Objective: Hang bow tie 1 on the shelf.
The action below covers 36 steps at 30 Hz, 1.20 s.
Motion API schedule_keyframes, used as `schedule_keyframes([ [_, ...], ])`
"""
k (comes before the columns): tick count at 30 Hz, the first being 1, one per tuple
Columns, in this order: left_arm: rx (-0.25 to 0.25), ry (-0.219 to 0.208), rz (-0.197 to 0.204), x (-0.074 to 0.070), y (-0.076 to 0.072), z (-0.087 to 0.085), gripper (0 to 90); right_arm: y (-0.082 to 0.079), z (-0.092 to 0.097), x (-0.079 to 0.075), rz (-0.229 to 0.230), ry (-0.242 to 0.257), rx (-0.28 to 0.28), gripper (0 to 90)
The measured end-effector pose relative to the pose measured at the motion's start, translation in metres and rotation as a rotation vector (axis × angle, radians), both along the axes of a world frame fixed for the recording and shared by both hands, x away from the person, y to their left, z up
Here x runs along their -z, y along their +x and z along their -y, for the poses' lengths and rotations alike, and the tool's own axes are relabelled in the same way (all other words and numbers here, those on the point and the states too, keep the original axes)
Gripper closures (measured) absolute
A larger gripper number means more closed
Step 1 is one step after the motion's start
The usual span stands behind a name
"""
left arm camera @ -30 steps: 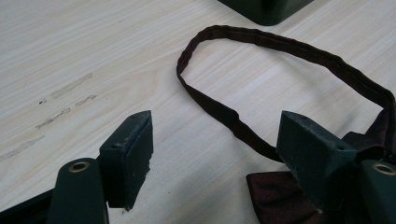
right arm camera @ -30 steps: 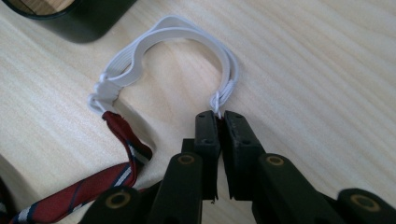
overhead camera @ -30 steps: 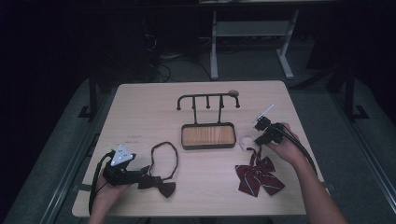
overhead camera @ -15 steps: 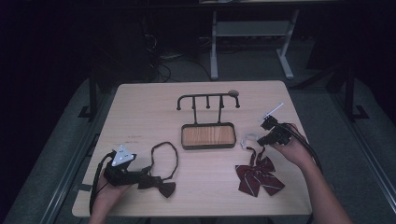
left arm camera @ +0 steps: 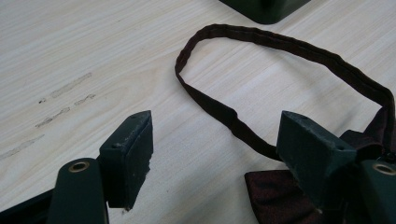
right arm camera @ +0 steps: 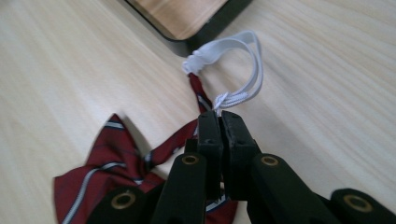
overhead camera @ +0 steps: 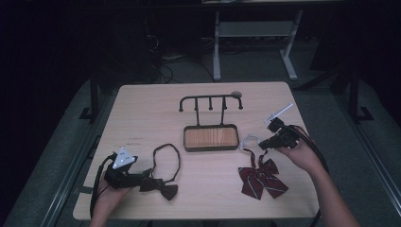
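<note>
The right gripper (right arm camera: 219,116) has its two black jaws pressed tight together, pinching the white elastic loop (right arm camera: 247,70) of the striped red bow tie (right arm camera: 109,163) at the point where the elastic meets the jaw tips. From there the loop arches away over the table (overhead camera: 142,118) and comes back to a knot at a red strap, just beside the corner of the dark-rimmed tray (right arm camera: 196,23). In the high view this gripper (overhead camera: 265,142) sits at the right of the table, the elastic (overhead camera: 248,139) stretched towards the tray's right end, and the bow (overhead camera: 262,177) lies nearer the person with its wings spread roughly crosswise and its strap running up towards the jaws.

The left gripper (left arm camera: 215,158) has its jaws standing wide apart, clamped on nothing. The neck band (left arm camera: 280,46) of the dark bow tie (left arm camera: 280,196) runs between them on the table, and the right-hand jaw stands over the bow's edge. In the high view that tie (overhead camera: 161,187) lies at the table's near left, its band (overhead camera: 166,158) looped away towards the tray.

The tray (overhead camera: 210,138), wood-floored, holds nothing; it carries a black rack (overhead camera: 210,101) with hooks, all bare.

No writing can be read anywhere.
</note>
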<state>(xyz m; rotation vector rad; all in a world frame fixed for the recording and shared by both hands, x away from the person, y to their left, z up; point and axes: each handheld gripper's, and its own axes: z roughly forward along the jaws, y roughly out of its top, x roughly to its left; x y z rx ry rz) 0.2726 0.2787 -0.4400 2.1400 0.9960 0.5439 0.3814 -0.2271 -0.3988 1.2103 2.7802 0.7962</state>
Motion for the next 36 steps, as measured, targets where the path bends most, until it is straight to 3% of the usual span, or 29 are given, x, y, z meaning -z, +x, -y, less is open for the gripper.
schedule_keyframes([
  [5,0.004,0.003,0.001,0.0,0.0,0.001,27.6,-0.006,0.003,-0.008,-0.003,0.039,-0.013,87.4],
  [36,0.006,0.007,-0.001,0.001,0.0,0.002,27.6,-0.024,-0.003,-0.069,0.078,0.068,-0.1,87.8],
])
